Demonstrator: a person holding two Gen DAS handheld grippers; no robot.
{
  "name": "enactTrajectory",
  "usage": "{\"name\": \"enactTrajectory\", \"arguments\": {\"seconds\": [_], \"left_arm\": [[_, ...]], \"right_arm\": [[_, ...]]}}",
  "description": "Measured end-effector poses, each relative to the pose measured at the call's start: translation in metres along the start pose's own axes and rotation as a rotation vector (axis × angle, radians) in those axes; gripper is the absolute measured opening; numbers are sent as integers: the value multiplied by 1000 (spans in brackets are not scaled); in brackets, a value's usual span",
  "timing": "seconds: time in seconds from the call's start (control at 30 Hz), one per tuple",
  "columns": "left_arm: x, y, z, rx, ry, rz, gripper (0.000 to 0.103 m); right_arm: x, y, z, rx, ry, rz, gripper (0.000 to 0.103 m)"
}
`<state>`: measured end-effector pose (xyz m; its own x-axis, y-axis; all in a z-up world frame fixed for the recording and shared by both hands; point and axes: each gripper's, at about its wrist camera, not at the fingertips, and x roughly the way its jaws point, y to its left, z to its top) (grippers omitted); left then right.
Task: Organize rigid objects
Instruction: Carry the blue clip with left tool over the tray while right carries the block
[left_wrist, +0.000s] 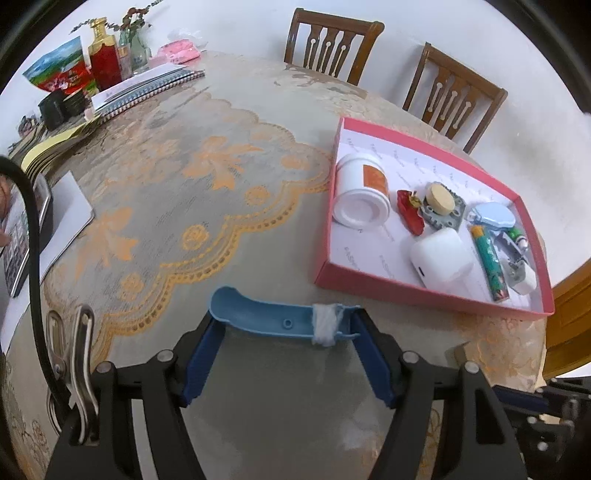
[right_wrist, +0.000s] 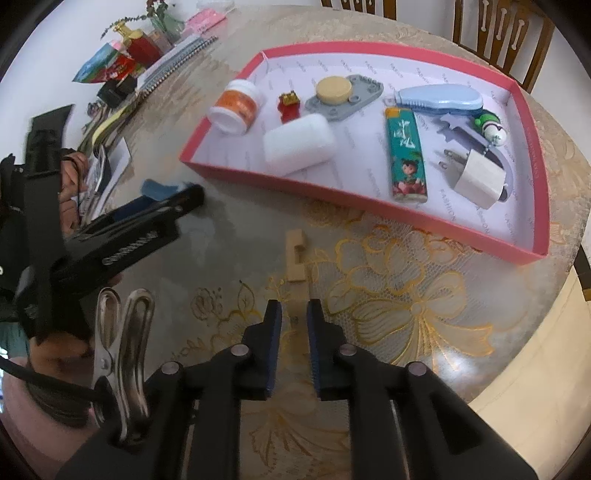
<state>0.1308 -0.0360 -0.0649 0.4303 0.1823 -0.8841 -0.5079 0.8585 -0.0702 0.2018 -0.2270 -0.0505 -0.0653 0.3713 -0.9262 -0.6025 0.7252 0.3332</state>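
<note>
A curved light-blue plastic piece (left_wrist: 258, 317) with a white wad wrapped near its right end lies crosswise between the fingertips of my left gripper (left_wrist: 286, 325), which is shut on its two ends just above the tablecloth. My right gripper (right_wrist: 294, 314) is shut on the near end of a slim wooden clip (right_wrist: 296, 258) that points away over the cloth. The pink box (right_wrist: 295, 181) holds a white jar (right_wrist: 236, 107), a red toy (right_wrist: 290, 105), a white case (right_wrist: 299, 144), a green lighter (right_wrist: 406, 155) and a white plug (right_wrist: 476, 177). The left gripper (right_wrist: 192, 194) also shows in the right wrist view, left of the box.
Spiral notebooks (left_wrist: 144, 88), a red bottle (left_wrist: 103, 59), a snack bag (left_wrist: 62, 70) and papers (left_wrist: 62, 214) crowd the table's far left. Two wooden chairs (left_wrist: 332, 44) stand behind the table. The table's edge (right_wrist: 517, 369) runs close on the right. A hand (right_wrist: 70, 192) grips the left tool.
</note>
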Motion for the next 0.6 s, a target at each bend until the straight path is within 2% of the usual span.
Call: {"name": "enactTrajectory", "arguments": {"seconds": [0.3,0.43,0.6], "left_arm": [[-23,-1,-4,-31,2,-30,73],[-30,-6,-3,-24,-2,-34,73],[-39,-16,2,-7,-17,-43,73]], "right_arm": [[8,1,3,-21,2,-18,17],[10,4,6,-40,9,-18,13],[3,8,12,-65,4,15,13]]}}
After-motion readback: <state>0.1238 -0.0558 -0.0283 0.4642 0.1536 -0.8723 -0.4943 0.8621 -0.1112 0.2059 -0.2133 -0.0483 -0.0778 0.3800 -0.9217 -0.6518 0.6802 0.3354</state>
